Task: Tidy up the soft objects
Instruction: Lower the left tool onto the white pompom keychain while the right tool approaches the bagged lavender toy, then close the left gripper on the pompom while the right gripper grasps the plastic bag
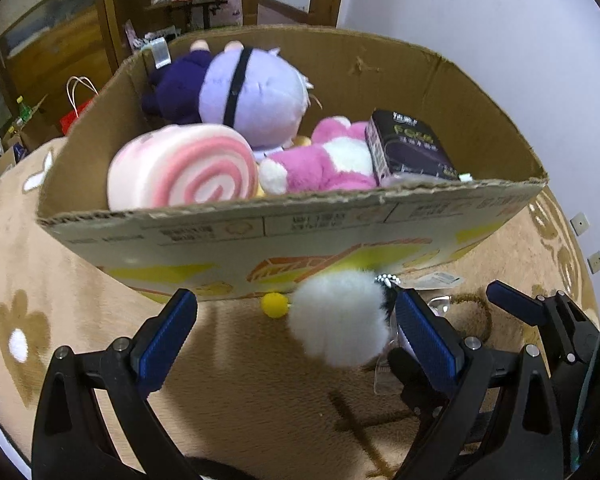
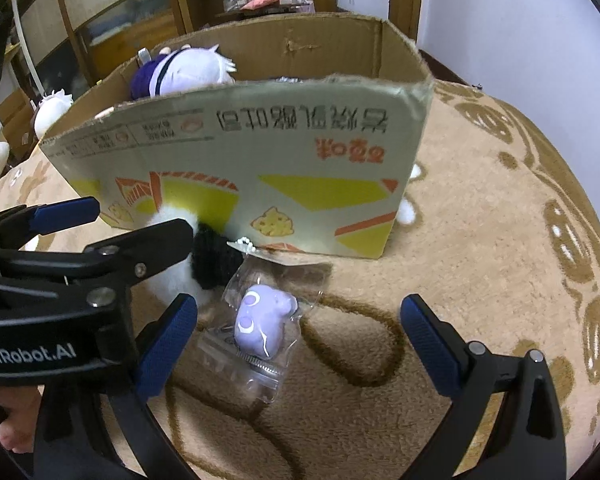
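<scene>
A: Which step is in hand?

B: I'd judge a pickup. The cardboard box (image 1: 292, 232) fills the middle of the left wrist view and already holds a pink swirl cushion (image 1: 184, 172), a purple-headed doll (image 1: 252, 92), a pink plush (image 1: 324, 164) and a dark carton (image 1: 412, 148). On the carpet (image 1: 100, 272) just in front of the box, low and centre-right, lies a white fluffy toy (image 1: 340, 316) with a black part and a small yellow pompom (image 1: 274, 305) beside it.

A: And the left gripper (image 1: 296, 336)?

B: Its fingers stand wide apart, holding nothing. The white fluffy toy sits between them, close against the right-hand pad; whether it touches, I cannot tell.

A: The right gripper (image 2: 298, 344)?

B: Also spread wide and empty. In the right wrist view a small purple toy in a clear packet (image 2: 260, 326) lies on the carpet between its fingers, nearer the left one, at lower centre. The left gripper comes in from the left edge of that frame, just beside it, and a bit of the person's hand (image 2: 14, 420) shows at lower left.

A: How are the hands posed?

B: Both tools are low over the carpet, pointing forward at the box's near wall, side by side and close together.

A: What does the next move call for?

B: Probably centring the left gripper on the white fluffy toy, closing gently, then lifting over the near rim. The tools sit close enough that they could bump.
</scene>
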Demonstrator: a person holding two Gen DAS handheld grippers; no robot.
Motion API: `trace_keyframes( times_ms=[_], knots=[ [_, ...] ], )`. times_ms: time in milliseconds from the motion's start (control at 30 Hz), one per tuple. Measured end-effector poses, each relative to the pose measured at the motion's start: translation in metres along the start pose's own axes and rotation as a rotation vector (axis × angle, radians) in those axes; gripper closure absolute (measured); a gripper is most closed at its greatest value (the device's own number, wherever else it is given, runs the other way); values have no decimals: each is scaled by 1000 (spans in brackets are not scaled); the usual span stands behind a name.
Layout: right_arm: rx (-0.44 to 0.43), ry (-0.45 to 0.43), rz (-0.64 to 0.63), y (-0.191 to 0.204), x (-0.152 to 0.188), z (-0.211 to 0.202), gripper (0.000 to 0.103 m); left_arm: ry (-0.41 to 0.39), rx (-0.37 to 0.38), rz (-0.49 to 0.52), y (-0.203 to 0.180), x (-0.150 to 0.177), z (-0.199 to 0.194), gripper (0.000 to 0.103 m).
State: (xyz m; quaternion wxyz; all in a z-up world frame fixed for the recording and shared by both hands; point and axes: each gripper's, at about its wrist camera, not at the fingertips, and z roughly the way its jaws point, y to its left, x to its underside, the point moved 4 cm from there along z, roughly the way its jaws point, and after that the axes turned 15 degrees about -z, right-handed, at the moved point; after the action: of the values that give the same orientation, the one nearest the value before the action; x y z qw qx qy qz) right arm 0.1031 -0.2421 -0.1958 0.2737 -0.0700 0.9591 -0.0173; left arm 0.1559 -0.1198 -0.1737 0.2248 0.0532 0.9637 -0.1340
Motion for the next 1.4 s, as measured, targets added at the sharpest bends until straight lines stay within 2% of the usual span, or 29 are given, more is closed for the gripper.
trace_keyframes(
  times_ms=[167,433,633,1033,1400],
  knots=[
    [-3,22,-34,5,2,9,0,60,26,-11,-2,2,13,4],
    [36,47,-88,15,2,20,0,96,-10,-2,0,4,32,4],
    [44,52,-87,21,4,28,0,101,-24,-14,3,2,39,4],
    [50,45,-76,21,15,32,0,146,9,-60,16,-3,49,16],
    [49,44,-70,10,14,30,1,149,3,-78,29,-6,43,17]
  ],
)
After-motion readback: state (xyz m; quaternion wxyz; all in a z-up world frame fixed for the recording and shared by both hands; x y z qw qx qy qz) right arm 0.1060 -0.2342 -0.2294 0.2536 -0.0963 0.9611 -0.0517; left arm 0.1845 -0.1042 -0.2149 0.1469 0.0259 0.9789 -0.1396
